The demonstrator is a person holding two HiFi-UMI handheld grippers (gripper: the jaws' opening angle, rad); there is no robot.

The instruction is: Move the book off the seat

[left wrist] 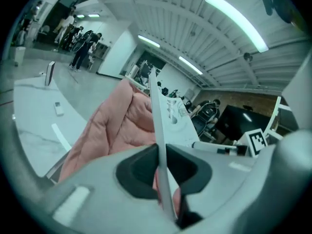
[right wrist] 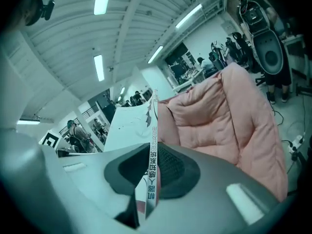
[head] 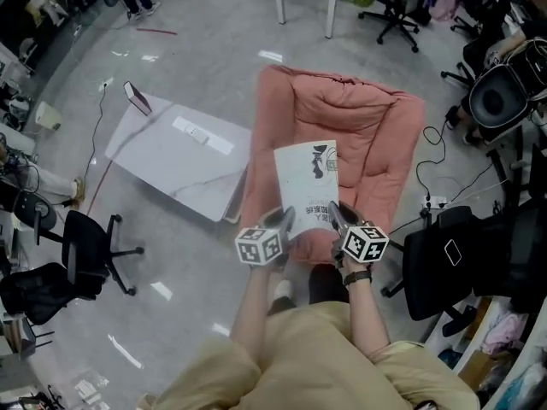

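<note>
Partly, book (head: 306, 186) covers pink seat (head: 378, 135).

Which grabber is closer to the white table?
Left. The left gripper holds the book by its near edge, on the side toward the white table; the right gripper holds that edge farther away.

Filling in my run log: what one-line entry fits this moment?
left gripper: shut on book | right gripper: shut on book | book: near edge held, over pink seat | task: book not yet moved off
</note>
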